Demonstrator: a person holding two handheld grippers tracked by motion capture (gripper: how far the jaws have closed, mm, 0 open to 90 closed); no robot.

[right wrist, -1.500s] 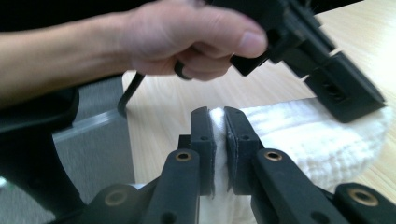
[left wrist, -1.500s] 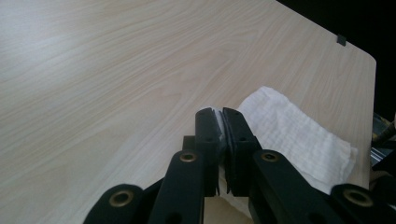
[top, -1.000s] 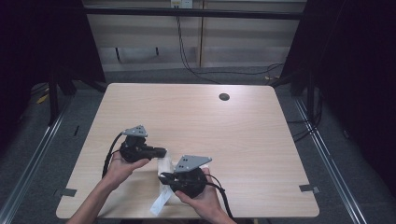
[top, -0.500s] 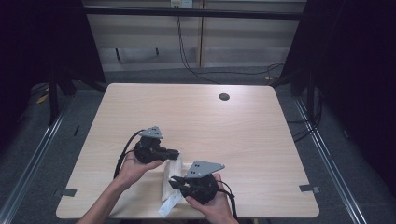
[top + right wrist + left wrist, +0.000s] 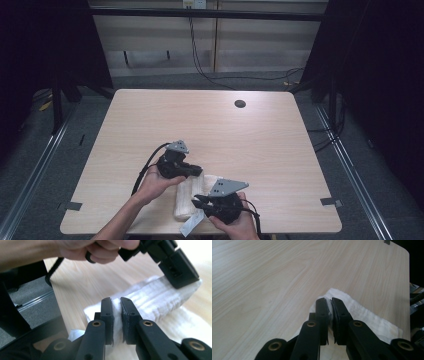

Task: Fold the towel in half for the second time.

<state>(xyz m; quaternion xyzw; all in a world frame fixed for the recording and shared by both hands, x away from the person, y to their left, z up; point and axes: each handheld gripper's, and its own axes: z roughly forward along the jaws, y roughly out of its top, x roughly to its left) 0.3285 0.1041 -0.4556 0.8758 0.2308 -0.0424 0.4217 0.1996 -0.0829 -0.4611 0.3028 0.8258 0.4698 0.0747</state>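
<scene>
A white towel point(image 5: 186, 196) lies folded into a thick strip near the table's front edge. My left gripper point(image 5: 198, 172) points right and is shut on the towel's far end; in the left gripper view its pads point(image 5: 330, 300) pinch a fold of the towel point(image 5: 364, 313). My right gripper point(image 5: 196, 202) points left and grips the near end. In the right gripper view its jaws point(image 5: 116, 300) have just been opening a little, with the towel point(image 5: 150, 298) still pinched between them. The left gripper point(image 5: 178, 270) presses the towel's far end there.
The light wooden table point(image 5: 225, 130) has a dark round hole point(image 5: 240, 104) near its back edge. A white tag point(image 5: 189, 227) from the towel hangs over the front edge. Dark floor, rails and cables surround the table.
Both hands have moved to the right and toward the front edge, carrying the towel with them. The towel now lies as a narrower bundle between the two grippers.
</scene>
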